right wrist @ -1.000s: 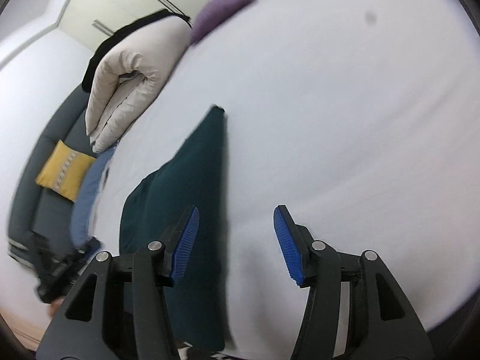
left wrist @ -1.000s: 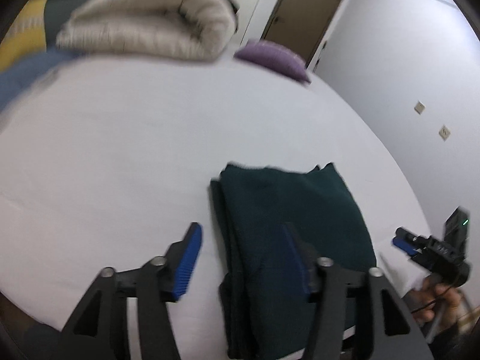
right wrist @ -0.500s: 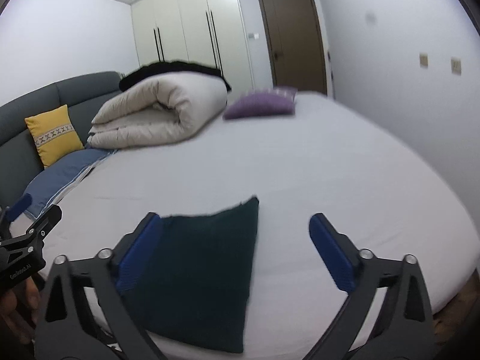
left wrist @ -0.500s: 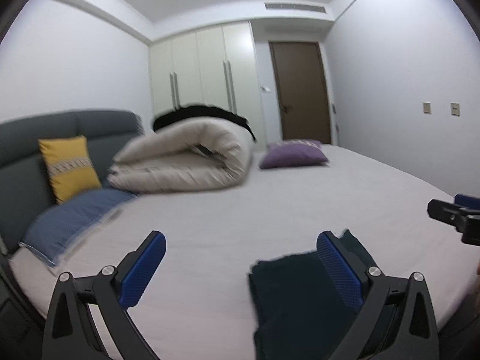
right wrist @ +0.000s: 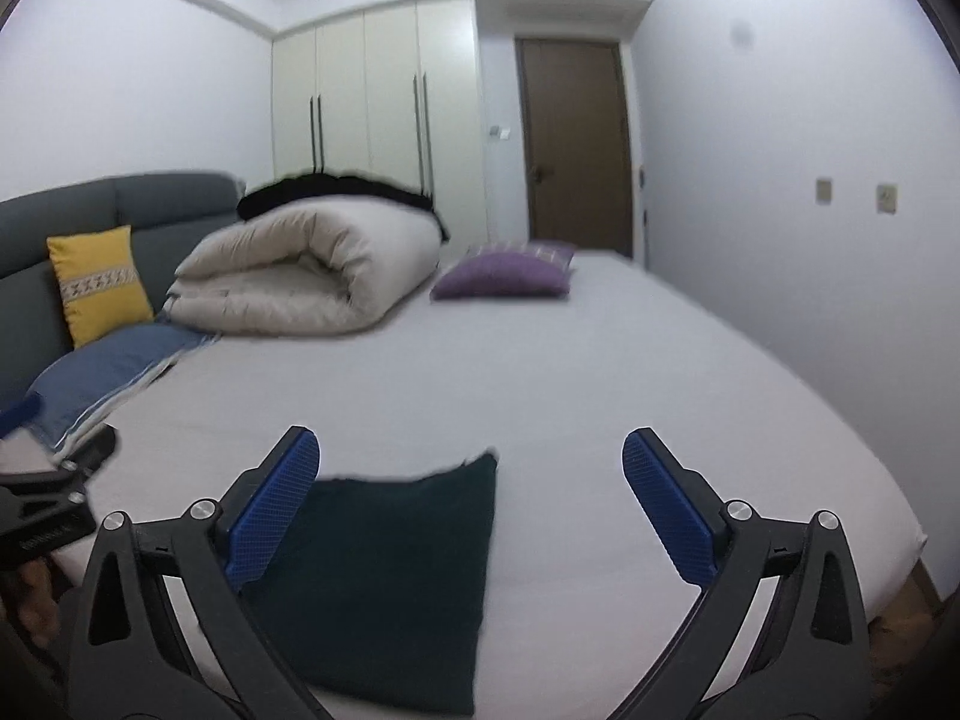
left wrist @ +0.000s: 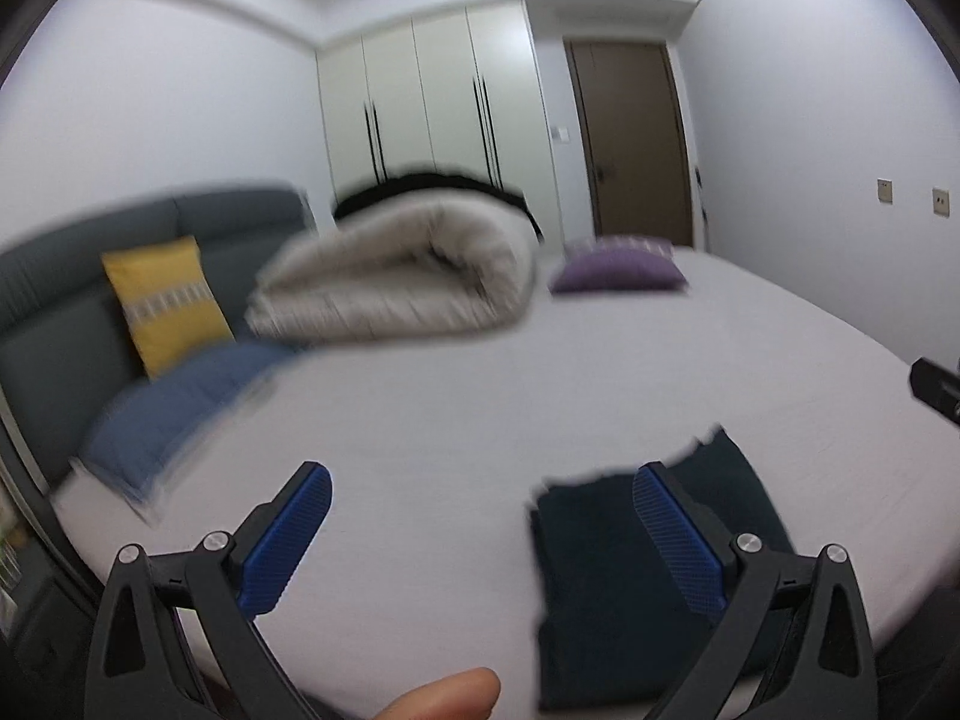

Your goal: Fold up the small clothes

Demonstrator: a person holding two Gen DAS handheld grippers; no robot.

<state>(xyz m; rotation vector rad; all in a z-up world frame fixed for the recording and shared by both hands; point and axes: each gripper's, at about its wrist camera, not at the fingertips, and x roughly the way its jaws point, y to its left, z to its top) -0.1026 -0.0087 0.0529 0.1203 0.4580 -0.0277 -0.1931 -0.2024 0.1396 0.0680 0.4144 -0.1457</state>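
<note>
folded garment (right wrist: 390,570) lengthwise toward headboard (right wrist: 120,204)

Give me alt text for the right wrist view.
A folded dark green garment lies flat near the front edge of a white bed, below the open, empty right gripper. Farther back are a rolled beige duvet, a purple cushion and a closed brown door.

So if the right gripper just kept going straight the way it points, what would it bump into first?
Probably the bare white bed sheet, just past the folded dark green garment. The right gripper is open and holds nothing. Depth is hard to judge.
</note>
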